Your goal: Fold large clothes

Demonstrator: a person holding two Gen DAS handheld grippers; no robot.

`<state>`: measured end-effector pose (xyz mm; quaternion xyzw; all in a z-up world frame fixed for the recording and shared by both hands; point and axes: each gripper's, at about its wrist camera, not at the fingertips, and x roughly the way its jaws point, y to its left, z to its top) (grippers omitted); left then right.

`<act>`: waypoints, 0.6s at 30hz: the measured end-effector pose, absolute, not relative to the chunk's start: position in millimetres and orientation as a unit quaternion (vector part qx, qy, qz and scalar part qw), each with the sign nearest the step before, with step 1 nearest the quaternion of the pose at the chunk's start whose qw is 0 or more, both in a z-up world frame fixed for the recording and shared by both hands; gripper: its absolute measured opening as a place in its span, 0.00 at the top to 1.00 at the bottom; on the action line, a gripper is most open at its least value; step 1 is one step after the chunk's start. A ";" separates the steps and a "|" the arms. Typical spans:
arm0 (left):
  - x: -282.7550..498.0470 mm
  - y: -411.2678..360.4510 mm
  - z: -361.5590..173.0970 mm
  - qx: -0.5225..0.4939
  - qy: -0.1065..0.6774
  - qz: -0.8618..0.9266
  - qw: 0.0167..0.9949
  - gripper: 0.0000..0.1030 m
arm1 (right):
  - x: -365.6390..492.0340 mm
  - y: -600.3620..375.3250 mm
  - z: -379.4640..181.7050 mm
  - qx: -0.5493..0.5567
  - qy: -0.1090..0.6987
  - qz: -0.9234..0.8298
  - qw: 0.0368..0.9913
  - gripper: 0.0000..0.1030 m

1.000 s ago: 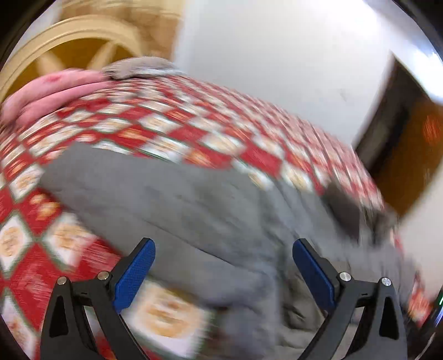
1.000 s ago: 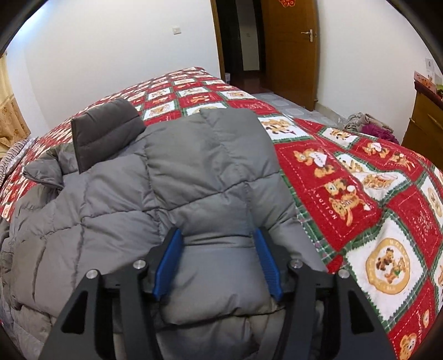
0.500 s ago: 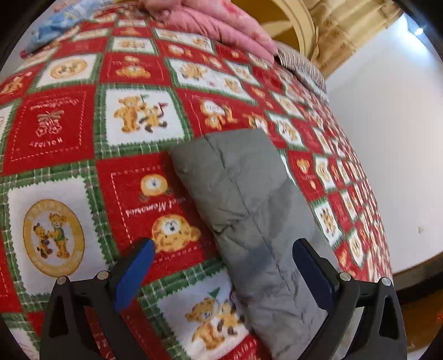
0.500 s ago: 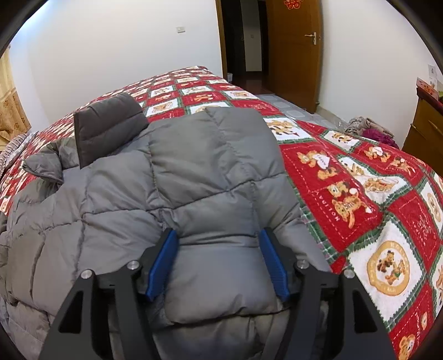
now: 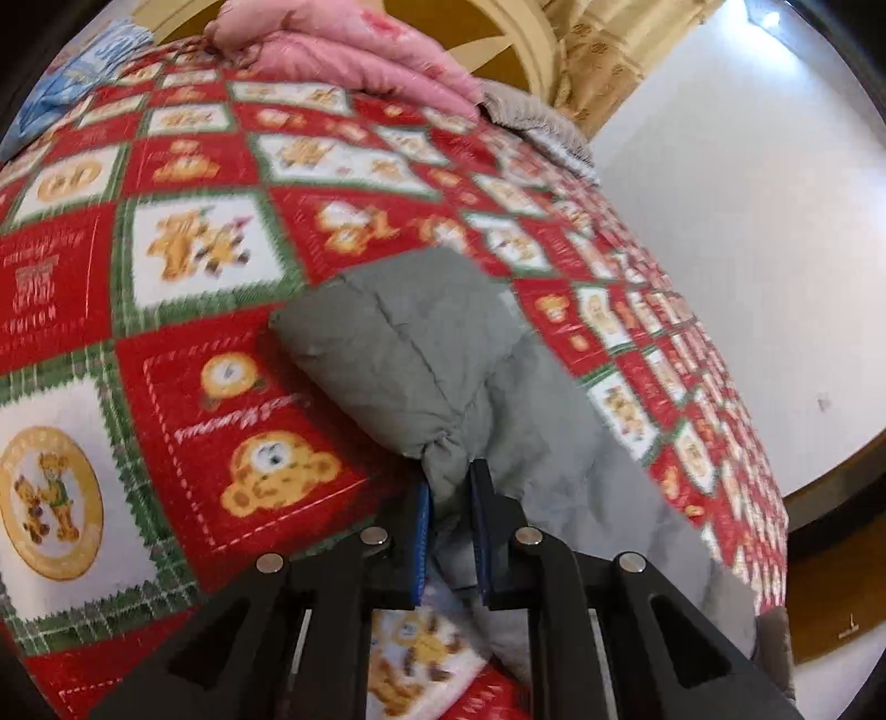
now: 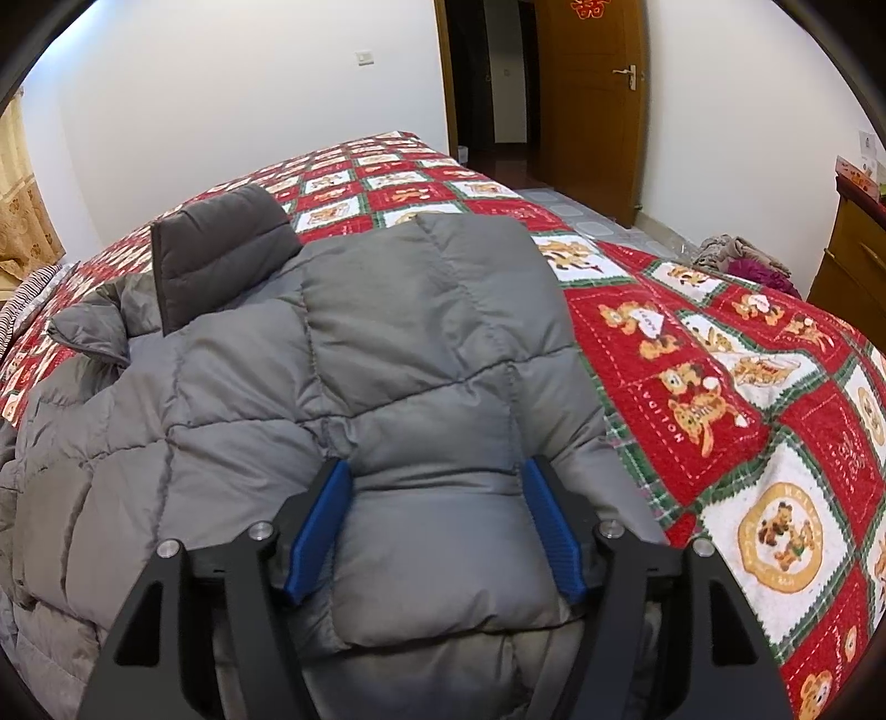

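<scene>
Left gripper: jaws nearly pressed together, pinching a bunched fold of the grey puffer jacket's sleeve. The sleeve's cuff end lies on the bed quilt, beyond the fingertips.

Right gripper: jaws spread, having just been opening further, with a puffy panel of the grey puffer jacket bulging between the blue pads. Both pads sit right against the fabric; whether they press on it cannot be told.

Grey puffer jacket: spread over the red, white and green bear-print bed quilt, its darker grey collar standing up on the jacket's far left part.

Left wrist view only: pink bedding piled at the far edge of the quilt, a cream headboard behind it, a gold curtain to the right of the headboard.

Right wrist view only: a wooden door beyond the quilt, a wooden dresser to its right, and a heap of clothes on the floor between quilt and dresser.
</scene>
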<state>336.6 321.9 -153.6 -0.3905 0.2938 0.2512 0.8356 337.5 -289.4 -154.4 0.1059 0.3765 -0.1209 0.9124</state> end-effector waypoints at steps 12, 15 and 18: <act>333.4 92.7 5.6 -0.103 0.156 -0.018 0.982 0.96 | 337.7 -288.3 -154.8 0.111 0.374 -0.119 0.913 0.34; 328.7 53.4 8.8 -0.107 0.165 -0.063 0.978 0.96 | 337.6 -288.5 -154.9 0.113 0.373 -0.118 0.913 0.34; 331.0 67.4 -2.4 -0.163 0.194 -0.039 0.967 0.95 | 336.8 -288.4 -154.9 0.114 0.372 -0.118 0.914 0.34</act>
